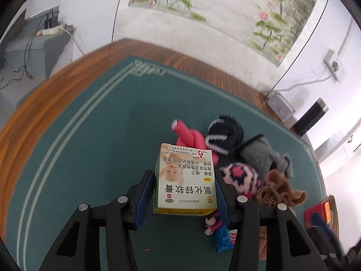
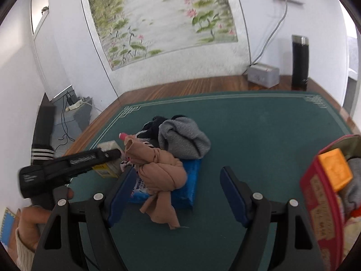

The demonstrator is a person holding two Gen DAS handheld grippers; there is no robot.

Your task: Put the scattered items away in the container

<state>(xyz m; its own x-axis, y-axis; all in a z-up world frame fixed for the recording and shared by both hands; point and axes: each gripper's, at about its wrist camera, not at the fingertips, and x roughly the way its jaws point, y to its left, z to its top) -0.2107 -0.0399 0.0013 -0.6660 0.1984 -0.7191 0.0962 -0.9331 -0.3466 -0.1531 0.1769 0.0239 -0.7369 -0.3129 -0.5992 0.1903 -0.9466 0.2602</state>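
Between the left gripper's (image 1: 185, 187) blue pads sits a white-and-yellow box (image 1: 186, 180), clamped on both sides above the green mat (image 1: 90, 146). Just beyond it lie a pink roll (image 1: 187, 137), a dark striped sock (image 1: 223, 135), a grey sock (image 1: 261, 155), a pink-patterned sock (image 1: 241, 178) and a tan stocking (image 1: 277, 192), crowded together. The right gripper (image 2: 176, 194) hangs with fingers wide apart over the knotted stocking, which lies on a blue packet (image 2: 191, 180). At that view's right edge is the red container (image 2: 320, 201), already holding an orange block (image 2: 336, 171). Wooden tabletop (image 2: 191, 88) borders the mat; a lotus painting (image 2: 158, 18) hangs on the white wall.
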